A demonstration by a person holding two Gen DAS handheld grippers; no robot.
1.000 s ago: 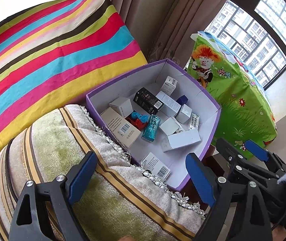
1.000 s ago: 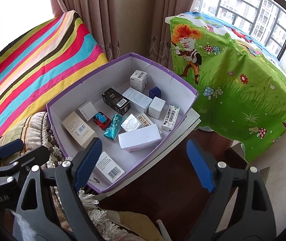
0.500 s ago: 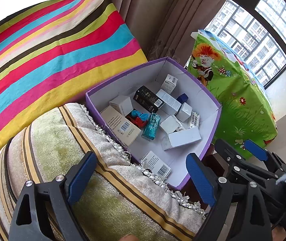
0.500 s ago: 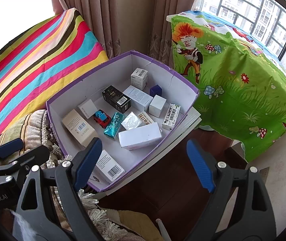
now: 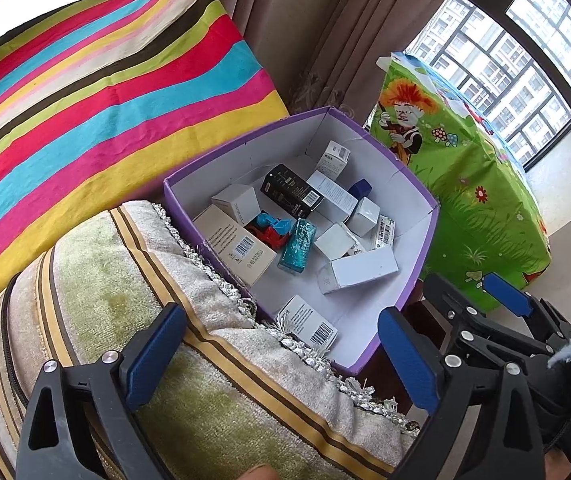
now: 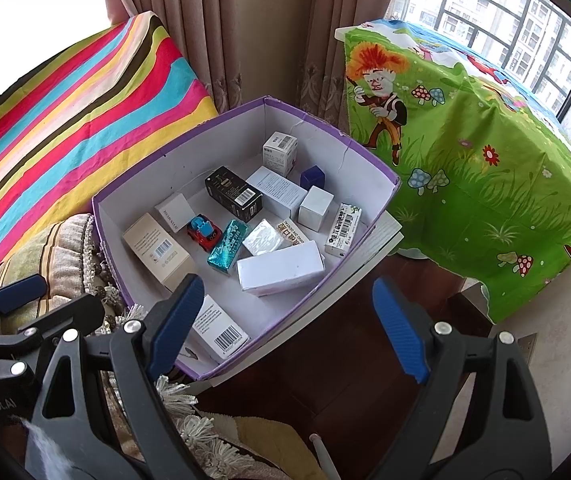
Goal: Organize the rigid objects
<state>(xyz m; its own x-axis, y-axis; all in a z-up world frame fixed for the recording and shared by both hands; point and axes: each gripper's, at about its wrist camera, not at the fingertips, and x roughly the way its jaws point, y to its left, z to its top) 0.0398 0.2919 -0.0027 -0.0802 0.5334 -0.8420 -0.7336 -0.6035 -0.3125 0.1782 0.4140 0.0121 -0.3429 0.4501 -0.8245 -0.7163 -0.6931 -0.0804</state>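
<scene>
1. While both tools hang above the scene, the left gripper (image 5: 281,354) has its jaws spread wide and holds nothing, over a fringed green cushion (image 5: 133,320).
2. The right gripper (image 6: 285,320) is likewise wide open and empty, above a dark wooden surface (image 6: 325,360).
3. A purple box (image 6: 369,164) sits between a striped cloth (image 6: 85,112) and a green cartoon cloth (image 6: 485,168).
4. Inside lie a black carton (image 6: 233,194), a toy car (image 6: 204,232), a teal packet (image 6: 227,246), a long white carton (image 6: 281,272) and a tan carton (image 6: 159,252).

Left wrist view over cushion (image 5: 97,292), right wrist view above floor, both facing purple box (image 6: 369,222) nearby
</scene>
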